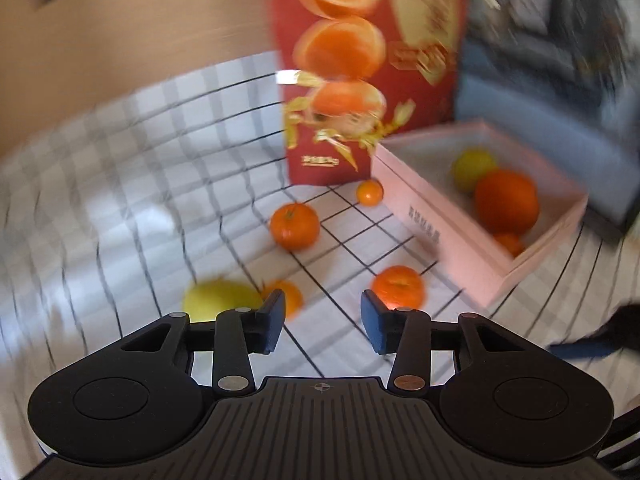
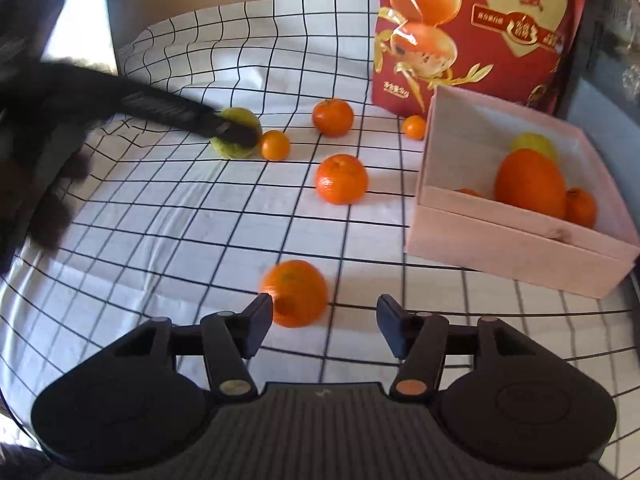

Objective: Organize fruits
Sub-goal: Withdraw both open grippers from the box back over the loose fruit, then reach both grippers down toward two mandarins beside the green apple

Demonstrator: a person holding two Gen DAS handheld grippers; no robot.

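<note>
Fruit-sorting was seen partly done on the grid-patterned cloth [image 2: 180, 208]. In the right wrist view, the pink box [image 2: 516, 248] at right of frame already held a large orange [image 2: 530, 184], a yellow-green fruit [image 2: 534, 145] behind it and at least one small mandarin [image 2: 581, 207]; a sliver of another orange fruit showed at its near wall. Still left loose on the cloth were five orange fruits and a green-yellow citrus [image 2: 236, 138] at upper left of centre, so the job was judged roughly half finished. The right gripper [image 2: 324, 322] was held with fingers spread and empty, a blurred mandarin [image 2: 296, 292] lying just beyond its left finger at lower centre. The left gripper [image 1: 323, 320], likewise released and holding nothing, was pictured above bare cloth, with the citrus at lower left. The mandarin being near-round, no clear long axis or heading could be told. A red printed bag [image 2: 476, 32] stood behind the box.
</note>
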